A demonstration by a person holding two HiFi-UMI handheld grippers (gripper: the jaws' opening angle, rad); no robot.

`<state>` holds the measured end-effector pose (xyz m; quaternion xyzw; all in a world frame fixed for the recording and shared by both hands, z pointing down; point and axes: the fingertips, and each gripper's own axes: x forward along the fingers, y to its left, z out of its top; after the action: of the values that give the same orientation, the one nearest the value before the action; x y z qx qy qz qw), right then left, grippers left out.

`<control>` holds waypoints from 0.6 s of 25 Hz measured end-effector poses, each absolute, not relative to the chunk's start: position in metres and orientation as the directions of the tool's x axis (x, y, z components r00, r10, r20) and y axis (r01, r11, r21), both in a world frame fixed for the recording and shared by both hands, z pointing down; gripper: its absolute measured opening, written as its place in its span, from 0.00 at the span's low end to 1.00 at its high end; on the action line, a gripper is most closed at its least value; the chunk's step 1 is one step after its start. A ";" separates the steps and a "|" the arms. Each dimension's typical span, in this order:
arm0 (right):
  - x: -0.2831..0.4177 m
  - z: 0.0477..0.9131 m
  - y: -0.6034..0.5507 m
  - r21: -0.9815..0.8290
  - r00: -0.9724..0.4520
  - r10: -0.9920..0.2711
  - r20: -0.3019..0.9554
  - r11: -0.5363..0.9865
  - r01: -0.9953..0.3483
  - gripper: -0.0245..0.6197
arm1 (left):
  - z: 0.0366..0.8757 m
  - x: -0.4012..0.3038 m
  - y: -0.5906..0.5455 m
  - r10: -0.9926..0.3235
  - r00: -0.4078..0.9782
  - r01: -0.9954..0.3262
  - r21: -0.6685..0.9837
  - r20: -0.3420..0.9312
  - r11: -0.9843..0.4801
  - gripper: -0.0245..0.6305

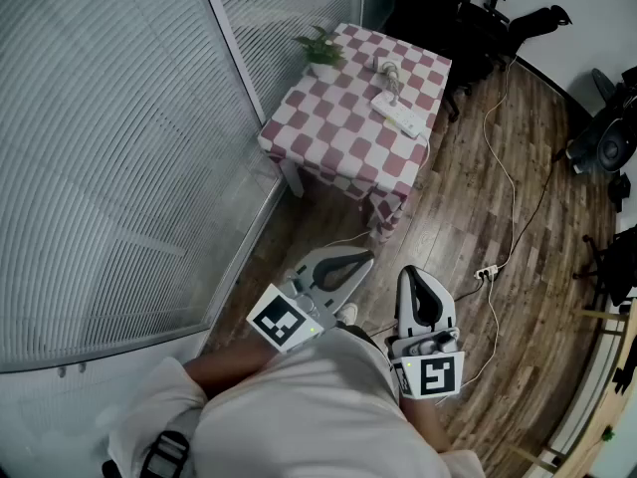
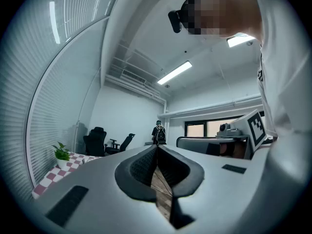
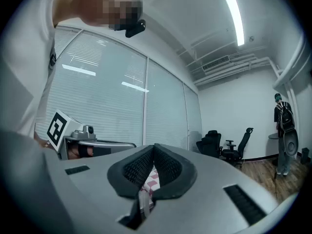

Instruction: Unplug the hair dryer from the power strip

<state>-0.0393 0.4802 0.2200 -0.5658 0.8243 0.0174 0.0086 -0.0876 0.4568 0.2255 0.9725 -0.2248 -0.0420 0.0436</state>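
Note:
A white power strip (image 1: 402,118) lies near the right edge of a small table with a red-and-white checked cloth (image 1: 338,132). Behind it sits a pale hair dryer (image 1: 385,66), its cord running to the strip. Both grippers are held close to my body, well short of the table. My left gripper (image 1: 366,258) points level toward the table with its jaws shut and empty, the tips meeting in the left gripper view (image 2: 157,148). My right gripper (image 1: 411,273) hangs beside it, also shut and empty (image 3: 154,148).
A potted plant (image 1: 320,52) stands at the table's far left corner. A glass wall with blinds (image 1: 119,147) runs along the left. Cables and a small socket block (image 1: 485,273) lie on the wood floor. Office chairs (image 1: 498,18) stand beyond the table. A person (image 3: 282,133) stands in the distance.

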 end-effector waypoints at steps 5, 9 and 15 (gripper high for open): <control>-0.034 0.220 0.477 0.020 -0.364 -0.931 -0.031 0.364 -0.931 0.09 | 0.227 -0.081 0.456 -0.437 0.898 -0.430 0.101 -0.053 -0.897 0.09; -0.030 0.219 0.476 0.012 -0.383 -0.923 -0.046 0.383 -0.924 0.09 | 0.228 -0.074 0.453 -0.443 0.895 -0.436 0.105 -0.055 -0.894 0.09; -0.011 0.221 0.477 -0.001 -0.399 -0.915 -0.060 0.400 -0.917 0.09 | 0.235 -0.056 0.453 -0.457 0.889 -0.453 0.096 -0.034 -0.887 0.09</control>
<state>-0.0110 0.4770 0.2207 -0.5476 0.8362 0.0161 0.0254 -0.0558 0.4533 0.2350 0.9708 -0.2344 -0.0280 0.0427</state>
